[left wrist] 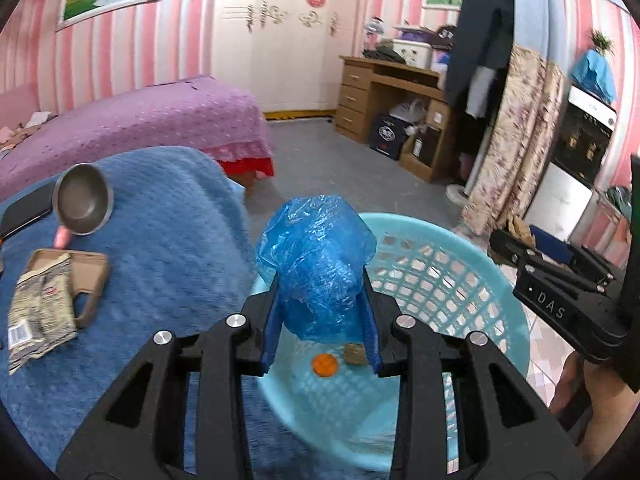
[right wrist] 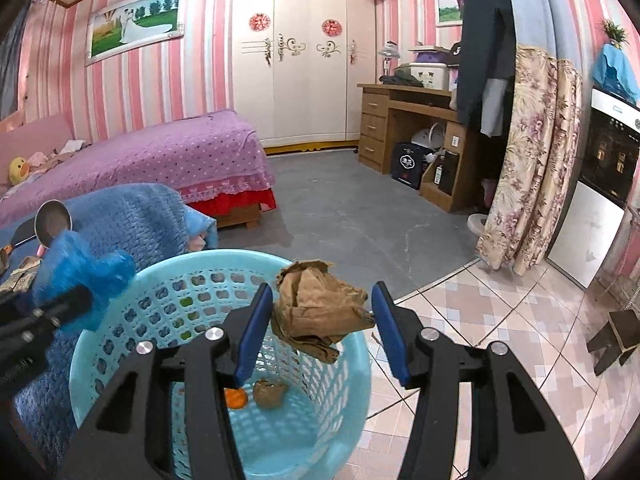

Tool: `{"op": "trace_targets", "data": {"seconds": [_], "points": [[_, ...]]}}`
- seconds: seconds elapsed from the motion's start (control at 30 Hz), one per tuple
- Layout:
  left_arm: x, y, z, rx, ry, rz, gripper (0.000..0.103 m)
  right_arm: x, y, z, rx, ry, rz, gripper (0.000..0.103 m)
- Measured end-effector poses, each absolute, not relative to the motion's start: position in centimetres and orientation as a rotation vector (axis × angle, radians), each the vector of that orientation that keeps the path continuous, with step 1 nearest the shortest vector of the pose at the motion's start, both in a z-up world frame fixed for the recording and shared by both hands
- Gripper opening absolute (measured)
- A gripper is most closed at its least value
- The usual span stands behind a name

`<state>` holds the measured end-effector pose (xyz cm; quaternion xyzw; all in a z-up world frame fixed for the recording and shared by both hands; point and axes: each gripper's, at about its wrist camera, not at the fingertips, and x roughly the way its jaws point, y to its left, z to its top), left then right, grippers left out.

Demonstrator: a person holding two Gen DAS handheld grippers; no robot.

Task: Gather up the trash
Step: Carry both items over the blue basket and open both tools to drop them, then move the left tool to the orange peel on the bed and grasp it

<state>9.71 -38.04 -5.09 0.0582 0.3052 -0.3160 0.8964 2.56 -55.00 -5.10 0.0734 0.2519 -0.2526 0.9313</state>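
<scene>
My left gripper point(left wrist: 320, 292) is shut on a crumpled blue plastic bag point(left wrist: 316, 264) and holds it over the light blue mesh basket point(left wrist: 460, 280). In the right wrist view the bag point(right wrist: 80, 276) shows at the basket's left rim. My right gripper point(right wrist: 322, 312) holds a crumpled brown paper point(right wrist: 320, 308) between its blue pads above the basket point(right wrist: 160, 280); the right pad barely touches it. An orange piece point(right wrist: 235, 399) and a small brown scrap point(right wrist: 270, 393) lie on the basket floor. A crumpled wrapper point(left wrist: 40, 312) lies on the blue blanket.
The blue blanket point(left wrist: 168, 248) also carries a metal bowl point(left wrist: 83, 200) and a brown tray point(left wrist: 86, 276). A purple bed point(right wrist: 160, 160) stands behind, a wooden desk point(right wrist: 404, 120) and floral curtain point(right wrist: 532, 160) to the right. Tiled floor point(right wrist: 480, 340) lies right of the basket.
</scene>
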Motion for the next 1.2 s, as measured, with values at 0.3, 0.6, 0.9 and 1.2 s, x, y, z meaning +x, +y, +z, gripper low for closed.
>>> {"op": "trace_targets", "data": {"seconds": [0.3, 0.6, 0.9, 1.2], "points": [[11.6, -35.7, -4.7, 0.119, 0.601, -0.551, 0.095, 2.8, -54.7, -5.2, 0.149, 0.522, -0.510, 0.051], [13.0, -32.6, -4.0, 0.122, 0.578, -0.460, 0.097, 4.1, -52.9, -5.2, 0.121, 0.537, -0.470, 0.055], [12.7, -29.1, -2.6, 0.119, 0.551, -0.408, 0.097, 4.4, -51.7, -4.7, 0.146, 0.516, -0.487, 0.087], [12.0, -22.5, -0.4, 0.120, 0.526, -0.326, 0.097, 5.5, -47.3, -4.1, 0.140, 0.496, -0.439, 0.095]]}}
